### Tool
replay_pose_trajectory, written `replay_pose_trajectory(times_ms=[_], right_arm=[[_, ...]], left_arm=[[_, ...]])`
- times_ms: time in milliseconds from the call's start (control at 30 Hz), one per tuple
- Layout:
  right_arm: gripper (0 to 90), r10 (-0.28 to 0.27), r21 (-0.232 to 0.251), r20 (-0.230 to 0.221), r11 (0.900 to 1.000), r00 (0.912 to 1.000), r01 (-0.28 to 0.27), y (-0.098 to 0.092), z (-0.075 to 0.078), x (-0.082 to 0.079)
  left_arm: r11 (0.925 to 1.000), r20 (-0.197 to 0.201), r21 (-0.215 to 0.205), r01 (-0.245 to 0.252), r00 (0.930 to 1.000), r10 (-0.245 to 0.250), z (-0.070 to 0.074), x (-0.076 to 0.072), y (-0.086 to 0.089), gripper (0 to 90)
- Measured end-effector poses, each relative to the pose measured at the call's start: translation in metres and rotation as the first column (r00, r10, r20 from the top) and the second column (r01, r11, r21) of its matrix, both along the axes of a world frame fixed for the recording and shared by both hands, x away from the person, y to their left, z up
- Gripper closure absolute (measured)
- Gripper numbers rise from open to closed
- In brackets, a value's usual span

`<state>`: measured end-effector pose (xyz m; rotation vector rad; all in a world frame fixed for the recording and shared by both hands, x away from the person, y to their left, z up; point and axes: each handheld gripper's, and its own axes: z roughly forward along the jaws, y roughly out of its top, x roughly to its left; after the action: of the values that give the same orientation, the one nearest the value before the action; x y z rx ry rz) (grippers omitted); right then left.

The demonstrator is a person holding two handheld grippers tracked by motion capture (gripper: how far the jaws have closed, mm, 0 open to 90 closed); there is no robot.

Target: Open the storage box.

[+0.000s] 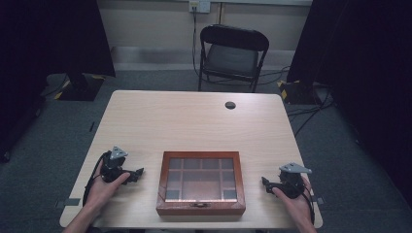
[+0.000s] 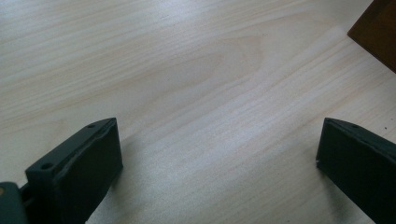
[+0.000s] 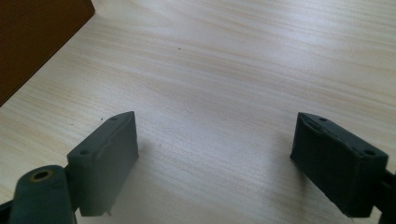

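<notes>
Both my left gripper [image 1: 138, 172] and right gripper [image 1: 265, 183] spread empty; careless reach could shove wooden box [image 1: 201, 183] off table [image 1: 194, 121]

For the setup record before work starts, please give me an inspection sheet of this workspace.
Surface: pale wood table, round hole near far edge.
Job's things: wooden box with gridded glass lid, closed, at near edge between the grippers.
Clutter: nothing seen.
Grippers: left gripper and right gripper open, empty, apart from the box.
Cables: one loops from left gripper; more on floor.
Surroundings: black folding chair behind table, dark curtains, grey carpet.
</notes>
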<state>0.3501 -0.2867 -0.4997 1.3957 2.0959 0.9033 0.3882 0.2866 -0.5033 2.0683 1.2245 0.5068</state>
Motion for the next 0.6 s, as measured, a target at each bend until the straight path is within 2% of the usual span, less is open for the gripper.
replay_pose_trajectory(times_ms=[167, 233, 267, 333, 400, 433, 467, 567, 600], right_arm=[[14.7, 0.019, 0.000, -0.001, 1.000, 0.9998, -0.019, 0.000, 0.000, 0.001], [15.5, 0.030, 0.001, -0.012, 1.000, 0.9995, -0.030, 0.002, 0.002, 0.002], [15.4, 0.055, 0.000, -0.031, 0.998, 0.9980, -0.055, 0.005, 0.003, 0.003], [15.6, 0.072, 0.012, -0.044, 0.997, 0.9964, -0.071, 0.006, 0.005, 0.003], [16.0, 0.097, 0.050, -0.062, 0.994, 0.9933, -0.094, 0.010, 0.009, 0.003], [17.2, 0.108, 0.055, -0.057, 0.993, 0.9926, -0.104, 0.012, 0.010, 0.002], [20.0, 0.128, 0.081, -0.046, 0.989, 0.9907, -0.124, 0.015, 0.016, 0.001], [23.1, 0.143, 0.090, -0.033, 0.986, 0.9892, -0.139, 0.019, 0.022, -0.001], [23.6, 0.153, 0.100, -0.016, 0.983, 0.9880, -0.151, 0.020, 0.025, -0.002]], left_arm=[[1.0000, 0.001, 0.000, 0.001, 1.0000, -0.001, 0.000, 0.000, 0.000, 0.0], [1.0000, 0.001, 0.000, 0.002, 1.0000, -0.002, 0.000, 0.000, 0.000, 0.0], [1.0000, 0.001, 0.000, 0.002, 1.0000, -0.002, 0.000, 0.000, 0.000, 0.0], [1.0000, 0.000, 0.001, 0.003, 1.0000, -0.003, 0.000, 0.000, 0.000, 0.0], [1.0000, 0.000, 0.000, 0.003, 1.0000, -0.003, 0.000, 0.000, 0.000, 0.0], [1.0000, 0.000, 0.000, 0.003, 1.0000, -0.003, 0.000, 0.000, 0.000, 0.0], [1.0000, 0.000, 0.005, 0.006, 1.0000, -0.006, 0.000, 0.000, 0.000, 0.0], [0.9999, 0.000, 0.007, 0.009, 1.0000, -0.009, 0.000, 0.001, 0.000, 0.0], [0.9999, 0.001, 0.002, 0.012, 0.9999, -0.012, 0.000, 0.002, 0.000, 0.0]])
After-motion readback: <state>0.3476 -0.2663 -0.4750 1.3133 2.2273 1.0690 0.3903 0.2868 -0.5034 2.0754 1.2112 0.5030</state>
